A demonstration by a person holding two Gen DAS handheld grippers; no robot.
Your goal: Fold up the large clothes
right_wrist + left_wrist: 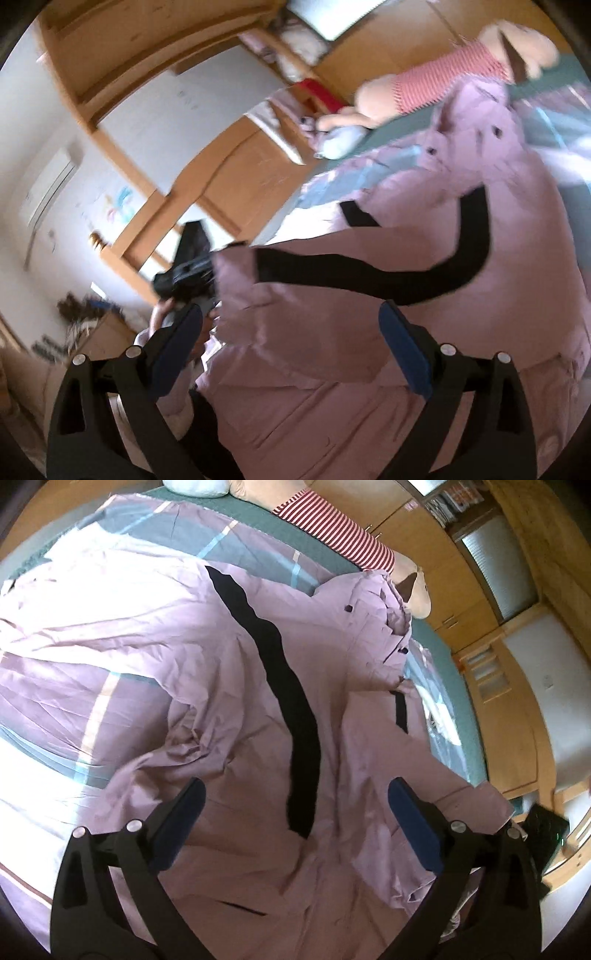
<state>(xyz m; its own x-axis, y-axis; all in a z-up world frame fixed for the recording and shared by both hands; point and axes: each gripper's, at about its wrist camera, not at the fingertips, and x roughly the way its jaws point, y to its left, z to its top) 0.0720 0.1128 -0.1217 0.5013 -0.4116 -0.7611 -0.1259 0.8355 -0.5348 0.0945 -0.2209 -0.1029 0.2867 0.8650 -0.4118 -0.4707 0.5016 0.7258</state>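
A large mauve jacket (229, 657) with a long black zipper strip (291, 716) lies spread on the bed. My left gripper (295, 797) is open and empty, just above the jacket's lower front, its blue pads either side of the zipper. In the right wrist view the same jacket (461, 325) fills the lower right, its black strip (369, 269) curving across. My right gripper (291, 325) is open and empty above the jacket's edge. The left gripper (184, 277) shows there as a blurred black shape beside the jacket's edge.
The bed has a plaid purple, grey and teal cover (92, 686). A plush toy in a red striped shirt (332, 524) lies at the far side; it also shows in the right wrist view (443, 77). Wooden wardrobes (480, 602) line the wall beyond the bed.
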